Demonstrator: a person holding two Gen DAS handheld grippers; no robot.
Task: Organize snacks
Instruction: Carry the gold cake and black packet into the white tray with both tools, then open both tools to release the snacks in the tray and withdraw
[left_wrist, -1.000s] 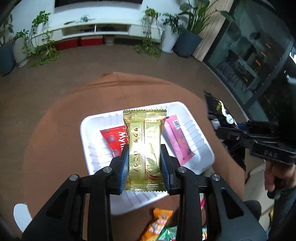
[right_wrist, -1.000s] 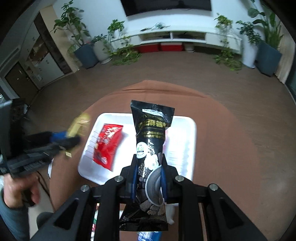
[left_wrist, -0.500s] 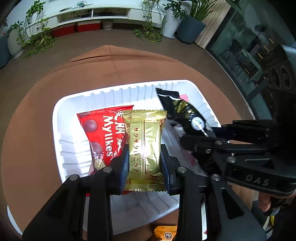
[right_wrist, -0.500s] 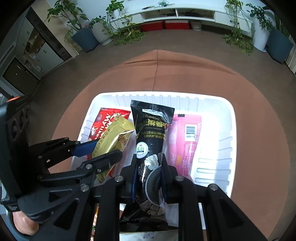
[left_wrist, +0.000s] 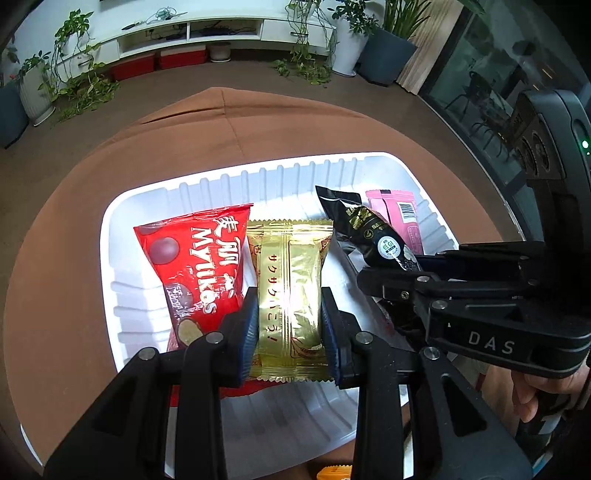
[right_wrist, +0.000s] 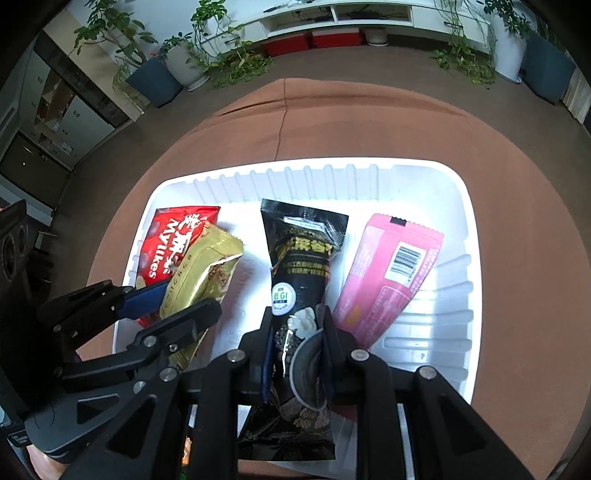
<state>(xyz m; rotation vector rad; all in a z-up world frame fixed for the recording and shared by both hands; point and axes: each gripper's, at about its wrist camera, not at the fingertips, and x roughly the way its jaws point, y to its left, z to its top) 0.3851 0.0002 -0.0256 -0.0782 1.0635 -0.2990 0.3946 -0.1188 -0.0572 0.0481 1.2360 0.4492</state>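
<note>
Surface: round bench (left_wrist: 66, 236) under a brown cloth with a crease running away from the cameras; white ribbed tray (left_wrist: 110, 280) stood on it.
Room: brown floor; low white TV unit (left_wrist: 207, 26) against the far wall with red boxes (left_wrist: 181, 59) beneath; potted plants (right_wrist: 162, 70) on both sides; dark glass wall at the right of the left wrist view.
Writing: red pack (left_wrist: 192, 273) read "Mylikes" beside Chinese characters; gold pack (left_wrist: 290, 291) carried a column of Japanese kana; black pouch (right_wrist: 299, 266) bore a round white-green sticker and gold characters too small to read; pink pack (right_wrist: 388, 280) showed a barcode; "DAS" on the body of the right tool.
Left hand-held gripper (left_wrist: 290, 332): narrow, blue pads clamped on the lower half of the gold pack, which hung tilted over the tray, its lower part overlapping the red pack.
Right hand-held gripper (right_wrist: 297, 350): narrow, clamped on the lower part of the black pouch, top end pointing into the tray's middle, between gold and pink packs.
Red pack: flat at the tray's left end.
Pink pack: at the tray's right, just beside the pouch.
Hand (left_wrist: 535, 391): on the right tool's grip.
</note>
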